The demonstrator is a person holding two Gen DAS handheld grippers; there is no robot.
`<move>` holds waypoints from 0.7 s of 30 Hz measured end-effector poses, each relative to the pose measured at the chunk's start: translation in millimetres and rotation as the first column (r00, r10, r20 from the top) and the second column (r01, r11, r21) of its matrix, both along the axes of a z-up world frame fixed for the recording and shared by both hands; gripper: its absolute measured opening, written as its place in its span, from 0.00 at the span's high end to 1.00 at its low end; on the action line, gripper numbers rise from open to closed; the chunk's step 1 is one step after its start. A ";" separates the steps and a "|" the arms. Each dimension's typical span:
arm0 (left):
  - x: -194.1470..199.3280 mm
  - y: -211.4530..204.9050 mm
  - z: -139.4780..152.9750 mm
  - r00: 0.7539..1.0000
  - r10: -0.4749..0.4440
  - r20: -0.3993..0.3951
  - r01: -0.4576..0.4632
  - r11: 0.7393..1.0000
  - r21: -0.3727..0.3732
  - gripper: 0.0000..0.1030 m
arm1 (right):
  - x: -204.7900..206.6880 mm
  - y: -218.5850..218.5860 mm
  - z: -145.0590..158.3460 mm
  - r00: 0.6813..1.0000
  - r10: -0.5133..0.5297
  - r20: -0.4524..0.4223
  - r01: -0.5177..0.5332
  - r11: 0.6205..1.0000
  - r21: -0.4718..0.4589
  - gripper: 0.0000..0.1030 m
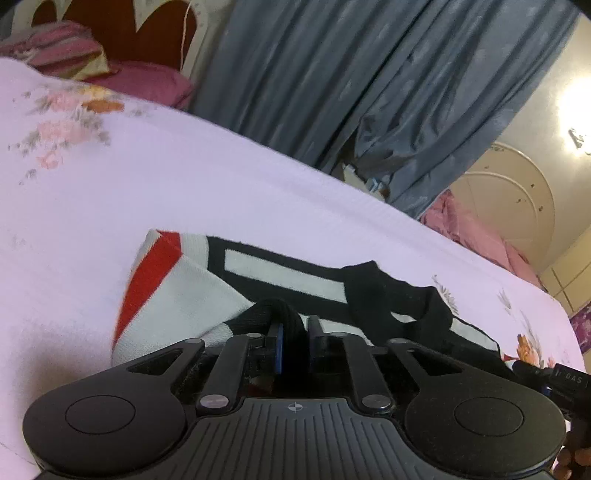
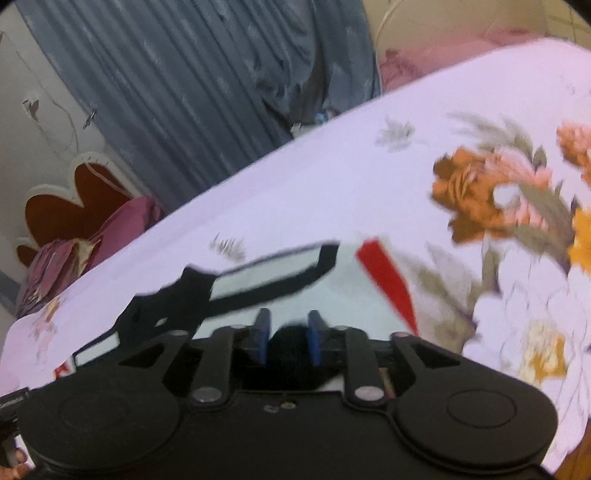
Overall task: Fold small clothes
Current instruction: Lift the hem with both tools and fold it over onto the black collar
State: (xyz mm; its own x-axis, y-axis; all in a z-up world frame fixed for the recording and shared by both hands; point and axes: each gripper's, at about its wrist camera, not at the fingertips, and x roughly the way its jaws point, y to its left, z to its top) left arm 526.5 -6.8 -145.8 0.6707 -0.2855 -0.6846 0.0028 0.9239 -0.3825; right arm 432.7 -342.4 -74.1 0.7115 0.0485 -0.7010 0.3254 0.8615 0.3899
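Note:
A small white knitted garment point(image 1: 177, 295) with black bands and red stripes lies on the bed. Its black collar point(image 1: 391, 295) lies rumpled toward the right. My left gripper point(image 1: 293, 332) is shut on a bunched black edge of the garment at its near side. In the right wrist view the same garment point(image 2: 332, 288) lies just ahead, with a red stripe point(image 2: 388, 277) on the right. My right gripper point(image 2: 288, 332) is shut on a black fold of the garment between its blue pads point(image 2: 263, 332).
The bed sheet point(image 1: 184, 184) is pale lilac with flower prints point(image 2: 498, 192). Magenta pillows point(image 1: 147, 79) lie at the head by a red and white headboard point(image 1: 122, 26). Grey-blue curtains point(image 1: 369, 74) hang beyond the far edge. A pink cloth heap point(image 1: 480, 236) lies beyond the bed.

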 end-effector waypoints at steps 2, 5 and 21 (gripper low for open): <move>-0.8 3.5 4.3 0.999 0.015 0.036 -0.015 1.000 0.002 0.32 | 1.2 -1.0 2.8 1.000 0.017 0.019 -0.017 0.999 -0.029 0.65; -6.1 10.6 15.8 0.992 0.035 0.119 -0.040 0.998 0.043 0.15 | -0.2 -5.0 5.6 0.999 0.029 0.044 -0.026 0.998 -0.059 0.58; -0.1 -13.5 -7.9 0.985 -0.168 0.036 0.156 0.963 0.219 0.94 | 23.6 24.3 -13.0 0.959 0.273 -0.072 -0.282 0.927 -0.246 0.84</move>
